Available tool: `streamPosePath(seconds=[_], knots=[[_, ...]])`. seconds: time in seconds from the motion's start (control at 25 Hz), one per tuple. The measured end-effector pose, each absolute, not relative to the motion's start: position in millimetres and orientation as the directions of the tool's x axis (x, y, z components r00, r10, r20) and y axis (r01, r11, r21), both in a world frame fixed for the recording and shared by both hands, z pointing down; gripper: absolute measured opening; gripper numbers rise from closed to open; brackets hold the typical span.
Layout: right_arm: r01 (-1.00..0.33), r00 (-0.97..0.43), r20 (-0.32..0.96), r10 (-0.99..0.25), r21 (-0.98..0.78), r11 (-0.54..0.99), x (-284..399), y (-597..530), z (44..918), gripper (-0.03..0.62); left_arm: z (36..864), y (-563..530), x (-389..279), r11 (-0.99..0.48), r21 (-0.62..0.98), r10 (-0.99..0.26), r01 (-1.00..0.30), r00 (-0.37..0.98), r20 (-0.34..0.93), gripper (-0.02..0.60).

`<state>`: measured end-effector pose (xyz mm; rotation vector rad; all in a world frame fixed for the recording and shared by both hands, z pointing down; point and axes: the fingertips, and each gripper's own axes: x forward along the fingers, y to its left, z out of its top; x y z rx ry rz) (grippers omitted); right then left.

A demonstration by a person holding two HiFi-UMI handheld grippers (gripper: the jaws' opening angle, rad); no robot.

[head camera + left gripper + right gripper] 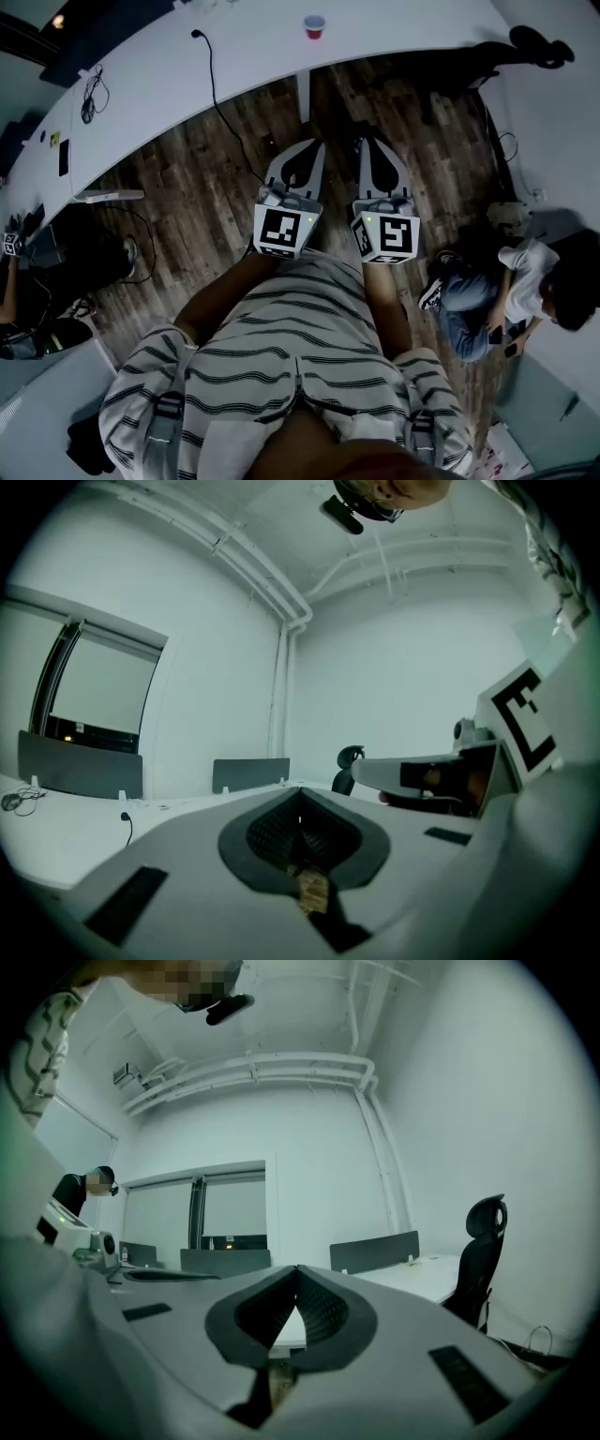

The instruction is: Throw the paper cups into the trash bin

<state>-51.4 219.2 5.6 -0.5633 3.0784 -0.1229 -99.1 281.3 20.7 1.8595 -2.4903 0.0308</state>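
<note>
A red paper cup point(315, 26) stands on the long white desk point(244, 56) at the far side of the head view. Both grippers are held side by side over the wooden floor, short of the desk and pointing at it. My left gripper point(304, 152) is shut with nothing between its jaws, and its tips meet in the left gripper view point(300, 795). My right gripper point(375, 150) is also shut and empty, its tips touching in the right gripper view point(296, 1273). No trash bin shows in any view.
A black cable point(217, 94) runs across the desk and down to the floor. A person point(525, 281) sits on the floor at the right, another point(19, 291) at the left edge. A black office chair point(478, 1260) stands by the desk, with grey divider panels point(249, 773) on top.
</note>
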Motion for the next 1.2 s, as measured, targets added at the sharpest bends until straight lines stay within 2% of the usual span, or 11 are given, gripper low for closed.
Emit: streamPosePath(seconds=[0.6, 1.0, 1.2], knots=[[-0.489, -0.872, 0.023, -0.489, -0.086, 0.868, -207, 136, -9, 0.009, 12, 188, -265, 0.142, 0.021, -0.988, -0.990, -0.140, 0.072, 0.025], [-0.576, -0.818, 0.054, -0.573, -0.085, 0.813, -246, 104, -3, 0.009, 21, 152, -313, 0.059, 0.037, -0.994, -0.998, -0.055, 0.091, 0.025], [-0.585, -0.811, 0.075, -0.580, -0.089, 0.806, -251, 90, 5, 0.009, 32, 139, -321, 0.065, 0.049, -0.992, -0.997, -0.059, 0.115, 0.025]])
